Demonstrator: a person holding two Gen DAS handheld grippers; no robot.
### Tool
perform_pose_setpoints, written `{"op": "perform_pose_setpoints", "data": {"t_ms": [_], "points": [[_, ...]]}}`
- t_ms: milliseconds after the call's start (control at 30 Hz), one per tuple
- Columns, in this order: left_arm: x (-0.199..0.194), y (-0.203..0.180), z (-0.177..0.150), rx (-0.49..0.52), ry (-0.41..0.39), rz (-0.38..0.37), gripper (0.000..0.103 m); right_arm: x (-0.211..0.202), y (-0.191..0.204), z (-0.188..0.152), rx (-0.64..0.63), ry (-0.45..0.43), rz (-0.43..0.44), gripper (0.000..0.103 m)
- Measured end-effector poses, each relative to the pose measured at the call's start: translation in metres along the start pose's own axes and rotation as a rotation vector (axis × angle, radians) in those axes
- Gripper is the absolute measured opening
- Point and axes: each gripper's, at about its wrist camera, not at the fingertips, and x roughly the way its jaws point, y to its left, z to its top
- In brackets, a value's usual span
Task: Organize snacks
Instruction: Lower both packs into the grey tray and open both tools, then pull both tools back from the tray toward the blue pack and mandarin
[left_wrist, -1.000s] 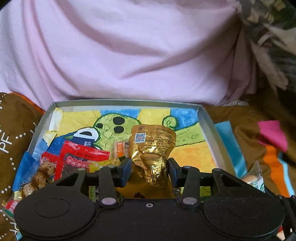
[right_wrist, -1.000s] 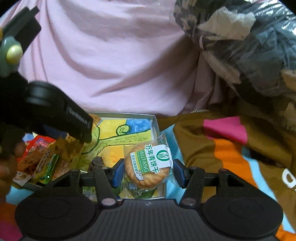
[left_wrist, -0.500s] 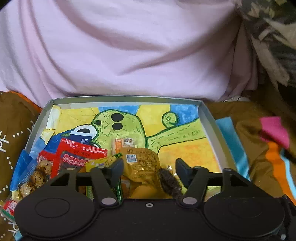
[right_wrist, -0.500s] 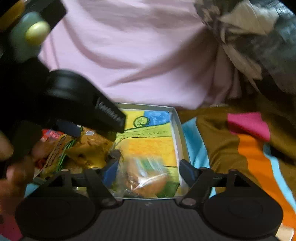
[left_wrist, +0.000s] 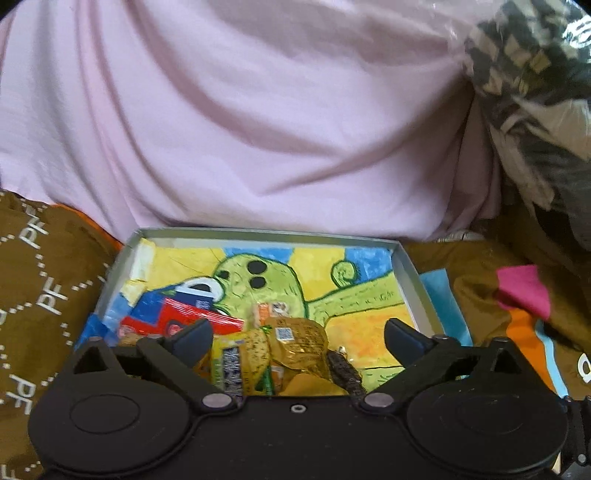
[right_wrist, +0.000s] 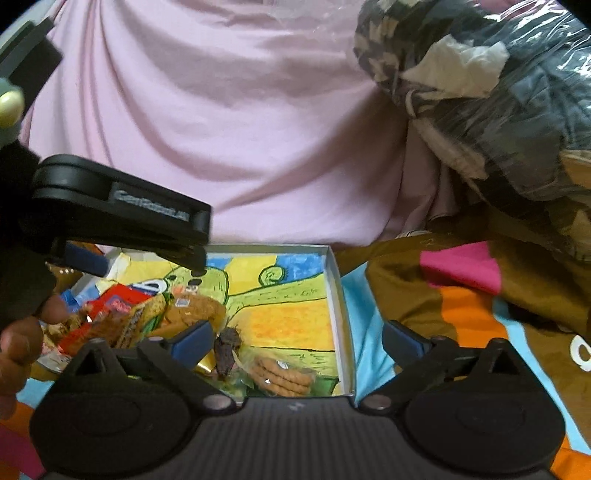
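Note:
A shallow grey box (left_wrist: 410, 273) with a green cartoon drawing on its floor lies on the bed cover. My left gripper (left_wrist: 295, 338) hangs over its near edge, jaws opening wide and empty. Below lies the gold foil packet (left_wrist: 299, 343) among red (left_wrist: 177, 317) and yellow wrappers. My right gripper (right_wrist: 299, 341) is likewise opening, nothing between its pads. The biscuit packet (right_wrist: 280, 373) rests in the box's near right corner (right_wrist: 341, 332), beside a dark snack piece (right_wrist: 226, 350). The left gripper's black body (right_wrist: 118, 218) crosses the right wrist view.
A pink sheet (left_wrist: 258, 129) rises behind the box. A brown, orange, pink and blue patterned cover (right_wrist: 461, 295) spreads to the right. A plastic-wrapped bundle (right_wrist: 498, 92) sits at upper right. A person's fingers (right_wrist: 22, 343) show at the left edge.
Both grippers let go: the gold packet dropped from the left one and the biscuit packet from the right one into the box. Both jaws spread wide and the left lifted back.

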Motion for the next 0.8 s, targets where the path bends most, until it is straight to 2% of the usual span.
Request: {"op": "perform_pose_setpoints", "data": {"t_ms": [467,800], "points": [[-0.081,0.019,-0.009,-0.015,-0.046,0.022,0.102,-0.073,-0.012,0.021,0.033,-0.075,-0.003,0.103],[-0.135,0.040,-0.036,-0.056,-0.054,0.041,0.102,-0.130,-0.019,0.021,0.061,-0.097,0.008,0.103]]}}
